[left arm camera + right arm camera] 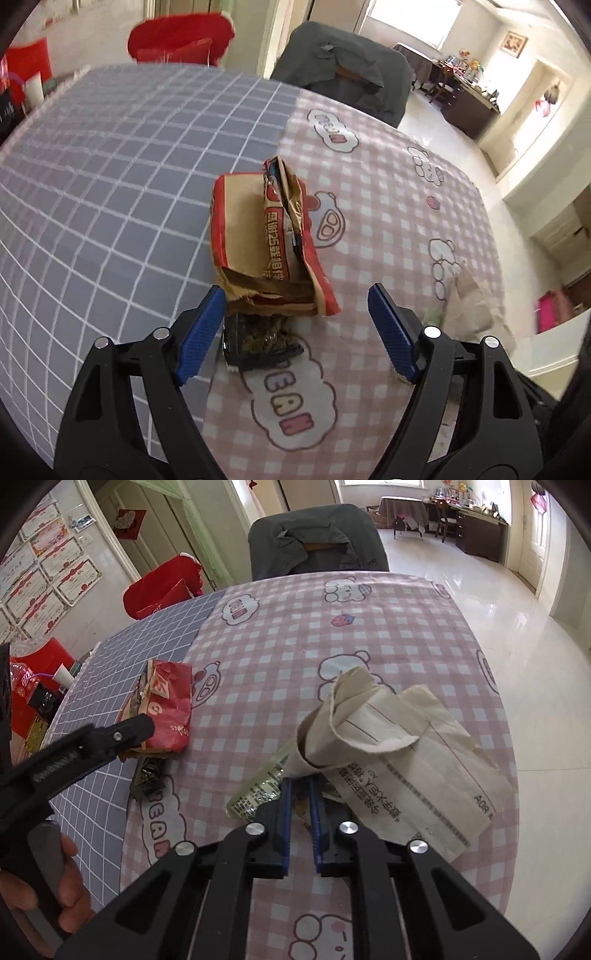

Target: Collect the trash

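The left gripper (295, 306) has its blue pads (201, 332) wide apart and holds nothing. Just ahead of it, between the two fingers but closer to the left one, a torn red and brown paper bag (266, 240) lies on the tablecloth (110, 166). The near edge of the bag touches or almost touches the tip of the left pad. Under this near edge, closer to the gripper, there is a small dark wrapper (258, 343).

The right gripper (300, 794) has its pads (284, 827) close together, clamped on a bundle of trash: a crumpled cream paper (388, 746) with printed lines stands out ahead and to the right of the fingers, and a clear plastic wrapper (258, 790) sticks out to the left. To the far left of this gripper the paper bag lies on the cloth, with the left gripper beside it. A chair (317, 539) under a grey cover stands beyond the table.
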`<state>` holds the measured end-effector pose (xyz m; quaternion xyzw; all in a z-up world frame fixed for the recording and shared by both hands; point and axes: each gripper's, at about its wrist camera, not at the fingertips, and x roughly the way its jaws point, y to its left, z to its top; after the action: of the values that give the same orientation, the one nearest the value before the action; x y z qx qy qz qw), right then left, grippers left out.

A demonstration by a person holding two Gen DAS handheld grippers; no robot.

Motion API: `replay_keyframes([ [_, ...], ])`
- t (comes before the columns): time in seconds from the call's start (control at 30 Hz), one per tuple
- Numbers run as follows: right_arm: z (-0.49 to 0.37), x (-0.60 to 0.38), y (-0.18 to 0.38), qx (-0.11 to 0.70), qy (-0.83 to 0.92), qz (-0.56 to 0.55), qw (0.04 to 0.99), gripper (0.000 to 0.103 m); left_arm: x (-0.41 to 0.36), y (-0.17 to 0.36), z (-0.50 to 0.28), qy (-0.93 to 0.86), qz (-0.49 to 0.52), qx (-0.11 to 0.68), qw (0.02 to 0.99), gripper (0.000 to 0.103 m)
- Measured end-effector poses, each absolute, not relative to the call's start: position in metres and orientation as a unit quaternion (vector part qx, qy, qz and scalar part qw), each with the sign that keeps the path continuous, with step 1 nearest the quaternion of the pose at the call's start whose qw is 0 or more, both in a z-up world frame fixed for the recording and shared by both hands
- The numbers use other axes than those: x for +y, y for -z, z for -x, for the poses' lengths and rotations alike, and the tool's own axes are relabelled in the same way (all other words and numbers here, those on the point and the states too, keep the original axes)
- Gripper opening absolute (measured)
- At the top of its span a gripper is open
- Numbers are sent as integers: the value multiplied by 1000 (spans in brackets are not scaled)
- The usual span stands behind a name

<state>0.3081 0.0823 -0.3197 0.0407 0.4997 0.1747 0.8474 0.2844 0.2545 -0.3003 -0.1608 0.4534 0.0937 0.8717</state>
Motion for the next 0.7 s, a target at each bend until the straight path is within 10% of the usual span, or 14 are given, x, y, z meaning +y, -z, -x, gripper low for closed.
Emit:
replay_keyframes([
  [0.23, -305, 75, 317, 499, -176, -59, 846, 13, 243, 316, -293, -101, 132, 465, 870, 76],
  [0.43, -301, 72, 318, 501, -173, -70, 845, 26, 265, 329, -293, -105, 176, 482, 852, 32],
  [0.57, -297, 78, 315, 500, -183, -67, 844, 28, 288, 322, -277, -101, 236, 475, 842, 32],
  [0.63, -294, 82, 314, 497, -183, -59, 846, 29, 295, 317, -270, -119, 234, 475, 840, 64],
  [0.7, -293, 84, 313, 495, -176, -53, 850, 31, 297, 315, -265, -121, 232, 474, 841, 65],
])
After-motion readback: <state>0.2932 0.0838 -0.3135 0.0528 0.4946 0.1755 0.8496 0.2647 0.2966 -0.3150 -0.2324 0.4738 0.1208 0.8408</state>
